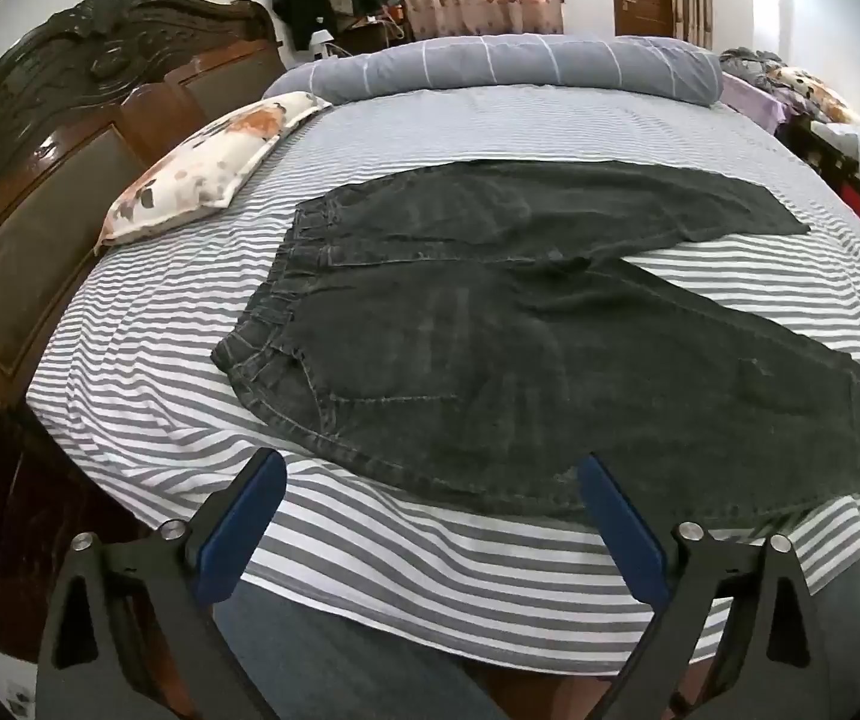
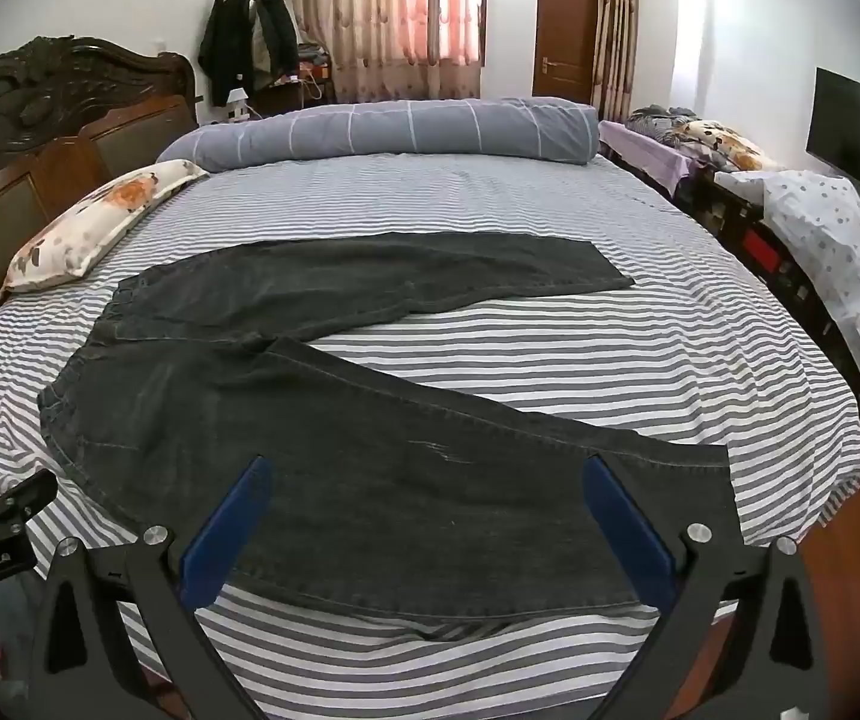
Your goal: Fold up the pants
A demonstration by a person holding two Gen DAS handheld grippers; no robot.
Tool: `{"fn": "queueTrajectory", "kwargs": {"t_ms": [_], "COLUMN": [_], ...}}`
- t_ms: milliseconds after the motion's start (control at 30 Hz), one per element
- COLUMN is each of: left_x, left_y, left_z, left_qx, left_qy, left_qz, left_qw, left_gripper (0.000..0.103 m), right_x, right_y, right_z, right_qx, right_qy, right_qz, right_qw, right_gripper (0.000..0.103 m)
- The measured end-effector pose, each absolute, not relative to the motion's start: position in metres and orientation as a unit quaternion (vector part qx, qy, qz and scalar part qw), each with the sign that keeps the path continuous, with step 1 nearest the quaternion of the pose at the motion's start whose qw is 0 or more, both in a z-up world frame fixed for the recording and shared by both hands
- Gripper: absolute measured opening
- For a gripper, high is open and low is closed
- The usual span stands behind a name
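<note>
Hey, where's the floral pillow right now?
The floral pillow lies at the left of both wrist views, on the striped sheet against the wooden headboard, just beyond the waistband of the dark jeans.

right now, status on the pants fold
Left gripper and right gripper open, empty. Black jeans flat on striped bed, legs splayed, unfolded. Nothing on them.

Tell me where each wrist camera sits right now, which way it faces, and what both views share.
Left wrist: on the left gripper, angled down across the bed at the waist end of the pants; open blue fingers show.
Right wrist: on the right gripper, angled down over the near pant leg; open fingers show, left gripper at the left edge.
Shared: pants, bed, floral pillow, rolled duvet.
</note>
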State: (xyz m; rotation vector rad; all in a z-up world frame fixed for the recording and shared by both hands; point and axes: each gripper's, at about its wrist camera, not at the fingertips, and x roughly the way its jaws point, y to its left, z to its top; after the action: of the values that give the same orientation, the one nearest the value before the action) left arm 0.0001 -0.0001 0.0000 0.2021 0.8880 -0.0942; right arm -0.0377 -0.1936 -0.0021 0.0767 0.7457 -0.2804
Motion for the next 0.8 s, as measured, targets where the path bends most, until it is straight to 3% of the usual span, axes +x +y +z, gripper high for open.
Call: {"fn": "queueTrajectory", "kwargs": {"t_ms": [233,800], "left_x": [-0.003,-0.001], "left_y": [0.003,0.004], "left_z": [0.0,-0.01], "left_qx": [0.098,0.106], "left_qy": [0.435,0.443], "left_qz": [-0.053,-0.037], "left_qw": [0.894,0.889], "left_gripper": [0.089,0.089], "right_x": [-0.038,-0.038], "right_y": [-0.193,-0.193], "right_z": [-0.002,-0.002], "right_qx": [0.039,0.039], "right_qy": [0.362,0.361], "right_qz": [-0.134,-0.134], "right_qw": [0.922,0.922], "right_gripper": [0.103,0.103]}}
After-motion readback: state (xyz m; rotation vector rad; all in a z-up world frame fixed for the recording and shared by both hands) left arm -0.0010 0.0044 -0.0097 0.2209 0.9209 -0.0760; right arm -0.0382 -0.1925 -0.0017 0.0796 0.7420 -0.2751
